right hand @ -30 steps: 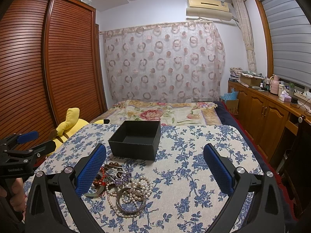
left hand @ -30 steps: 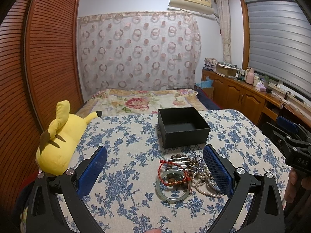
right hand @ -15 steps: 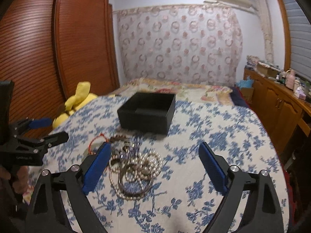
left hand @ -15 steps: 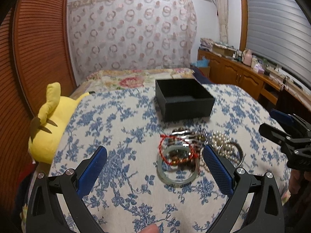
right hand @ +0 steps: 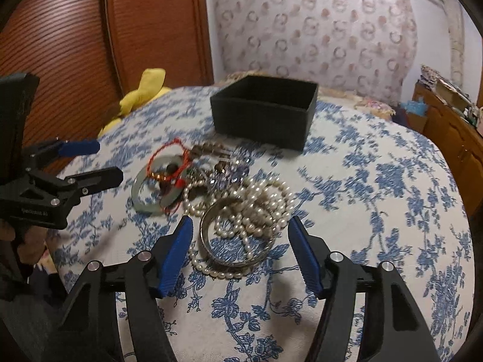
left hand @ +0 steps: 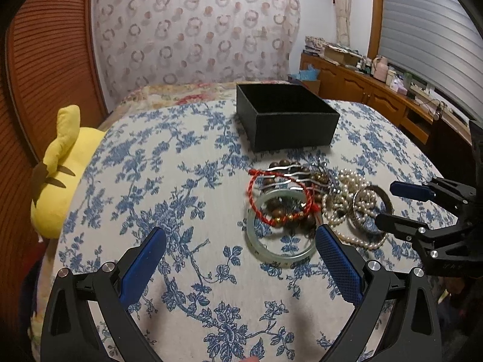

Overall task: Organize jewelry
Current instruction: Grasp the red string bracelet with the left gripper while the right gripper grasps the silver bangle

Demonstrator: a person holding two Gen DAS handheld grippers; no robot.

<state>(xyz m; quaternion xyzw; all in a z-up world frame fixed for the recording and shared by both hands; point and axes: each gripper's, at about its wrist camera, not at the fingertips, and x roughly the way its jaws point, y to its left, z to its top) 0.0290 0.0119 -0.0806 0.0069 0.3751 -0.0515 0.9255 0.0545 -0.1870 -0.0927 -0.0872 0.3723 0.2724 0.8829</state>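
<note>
A pile of jewelry lies on the blue-flowered cloth: a pale green bangle point(left hand: 279, 252) point(right hand: 142, 202), a red cord bracelet point(left hand: 256, 208) point(right hand: 157, 152), brown beads point(left hand: 283, 164), pearl strands point(left hand: 344, 181) point(right hand: 271, 193) and a metal bangle point(left hand: 385, 194) point(right hand: 229, 261). An open black box point(left hand: 289, 126) point(right hand: 262, 120) stands behind the pile. My left gripper point(left hand: 238, 259) point(right hand: 90, 163) is open and empty, left of the green bangle. My right gripper point(right hand: 240, 244) point(left hand: 395, 203) is open and empty, its fingers either side of the metal bangle, above it.
A yellow plush toy point(left hand: 57, 181) point(right hand: 142, 90) lies at the table's left edge. A bed point(left hand: 169, 96) stands behind the table. Wooden cabinets point(left hand: 362, 90) run along the right wall. A wooden slatted wardrobe point(right hand: 75, 45) is on the left.
Both grippers have tilted down and moved closer to the jewelry pile. The right gripper has shifted left over the metal bangle and narrowed slightly.
</note>
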